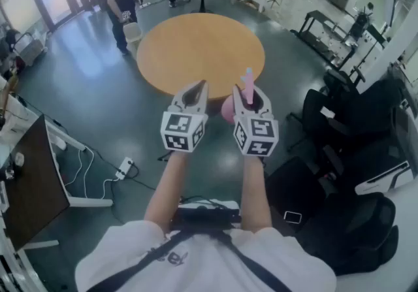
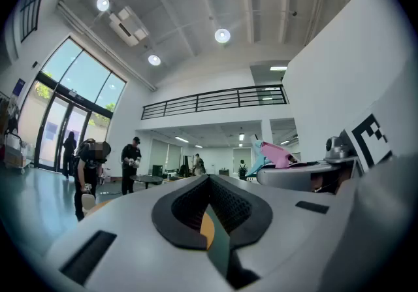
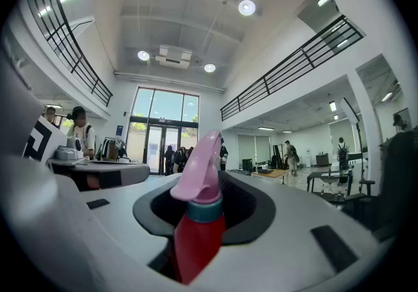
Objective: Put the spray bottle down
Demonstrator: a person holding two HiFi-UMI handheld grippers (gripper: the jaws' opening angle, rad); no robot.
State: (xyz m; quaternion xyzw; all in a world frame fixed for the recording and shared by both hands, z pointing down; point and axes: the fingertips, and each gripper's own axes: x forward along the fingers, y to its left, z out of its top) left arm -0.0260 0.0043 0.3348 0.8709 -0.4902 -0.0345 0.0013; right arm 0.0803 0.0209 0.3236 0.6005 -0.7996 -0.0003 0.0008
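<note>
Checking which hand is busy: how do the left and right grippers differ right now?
The right gripper grips a spray bottle; the left gripper holds nothing. The right gripper's jaws stand apart around the bottle; the left gripper's meet. Both are held level, side by side.

Head camera high on the round table's (image 1: 200, 53) near side, looking steeply down, gripper cameras low, level, facing across it, all sharing the people (image 1: 121, 3) standing beyond it.
</note>
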